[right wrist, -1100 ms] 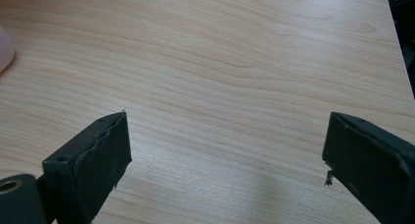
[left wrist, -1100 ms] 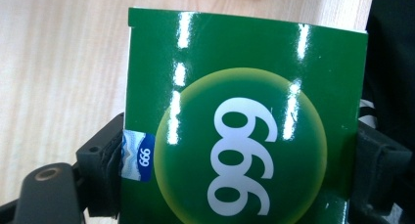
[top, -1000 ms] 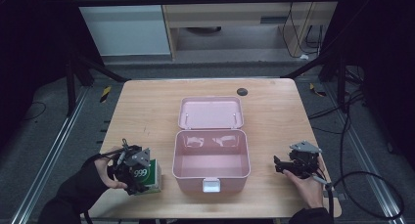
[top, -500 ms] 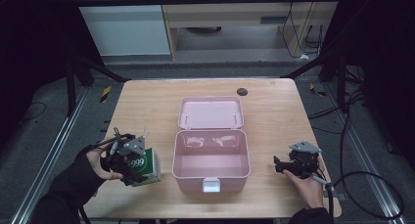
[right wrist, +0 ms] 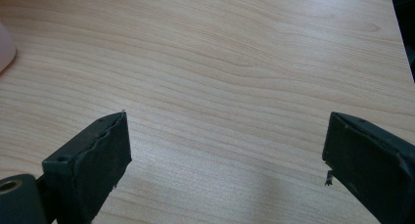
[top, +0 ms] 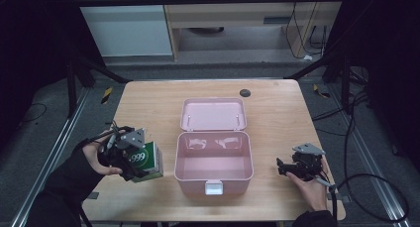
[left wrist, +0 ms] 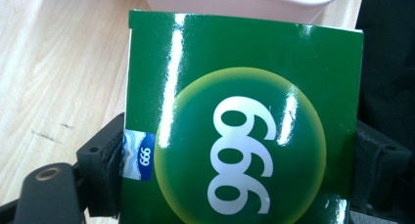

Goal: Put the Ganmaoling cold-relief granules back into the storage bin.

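Left gripper [top: 130,160], clamped on green box [top: 146,161], lifted since earlier frame; box now clear of table [top: 148,103], just left of pink case [top: 212,163]. Right gripper [top: 285,168] unmoved, jaws wide. We see box's lower edge cut off in left gripper view.

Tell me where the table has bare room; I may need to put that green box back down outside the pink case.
Bare wood runs along the far edge behind the pink case's lid, apart from a small dark disc, and between the case and the right gripper. It is crowded at front left, where the left gripper holds the green box.
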### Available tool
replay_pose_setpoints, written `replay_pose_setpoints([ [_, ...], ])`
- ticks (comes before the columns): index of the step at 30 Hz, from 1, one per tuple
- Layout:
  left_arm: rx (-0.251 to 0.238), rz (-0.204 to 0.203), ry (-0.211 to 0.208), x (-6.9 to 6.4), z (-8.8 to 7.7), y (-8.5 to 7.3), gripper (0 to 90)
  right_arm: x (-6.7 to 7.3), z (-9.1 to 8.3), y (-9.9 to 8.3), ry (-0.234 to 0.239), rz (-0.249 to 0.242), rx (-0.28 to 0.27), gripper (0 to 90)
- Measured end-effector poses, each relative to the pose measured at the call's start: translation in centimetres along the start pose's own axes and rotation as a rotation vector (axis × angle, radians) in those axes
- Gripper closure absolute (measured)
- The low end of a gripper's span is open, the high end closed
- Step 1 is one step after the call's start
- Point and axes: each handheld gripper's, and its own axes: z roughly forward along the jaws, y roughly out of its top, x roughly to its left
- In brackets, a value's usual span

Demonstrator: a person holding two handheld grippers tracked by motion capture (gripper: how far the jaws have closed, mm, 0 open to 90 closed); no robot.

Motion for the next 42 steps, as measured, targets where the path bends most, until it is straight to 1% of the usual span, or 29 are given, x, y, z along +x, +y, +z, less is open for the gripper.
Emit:
replay_pose_setpoints([
  [3,-0.005,0.012,0.002,0.0,-0.4,0.5,14.1,0.0,0.0,0.0,0.002,0.001,0.000,4.2],
  [7,0.004,0.026,0.001,0.1,-1.0,1.1,14.2,0.0,0.0,0.0,0.002,-0.001,-0.001,4.2],
  [11,-0.021,0.033,-0.004,0.1,-1.7,1.7,14.3,0.0,0.0,0.0,0.001,0.002,0.000,4.2],
  [12,-0.032,0.047,-0.001,0.2,-1.8,2.0,14.3,0.0,0.0,0.0,0.001,-0.001,-0.001,4.2],
  [15,-0.043,0.052,-0.004,0.2,-2.0,2.2,14.3,0.0,0.0,0.0,0.000,0.000,-0.002,4.2],
  [16,-0.050,0.060,-0.006,0.2,-2.1,2.5,14.3,0.0,0.0,0.0,0.001,-0.001,-0.002,4.2],
  [21,-0.053,0.079,-0.009,0.3,-2.2,3.3,14.4,0.0,0.0,0.0,0.000,0.000,-0.001,4.2],
  [23,-0.057,0.078,-0.008,0.2,-2.2,3.6,14.4,0.0,0.0,0.0,0.000,0.000,-0.001,4.2],
  [24,-0.052,0.088,-0.009,0.2,-2.3,4.1,14.4,0.0,0.0,0.0,-0.001,0.001,-0.002,4.2],
  [26,-0.055,0.089,-0.010,0.2,-2.3,4.3,14.4,0.0,0.0,0.0,0.000,0.002,-0.002,4.2],
  [29,-0.045,0.105,-0.012,0.1,-2.4,5.3,14.5,0.0,0.0,0.0,0.000,0.001,-0.001,4.2],
  [30,-0.045,0.105,-0.012,0.1,-2.4,5.3,14.5,0.0,0.0,0.0,0.000,0.001,-0.001,4.2],
  [38,-0.037,0.138,-0.022,0.0,-2.1,7.4,14.5,-0.1,0.0,0.0,-0.001,0.001,-0.003,4.1],
  [42,-0.040,0.144,-0.024,0.0,-2.0,8.3,14.6,-0.1,0.0,0.0,-0.001,0.001,-0.002,4.1],
])
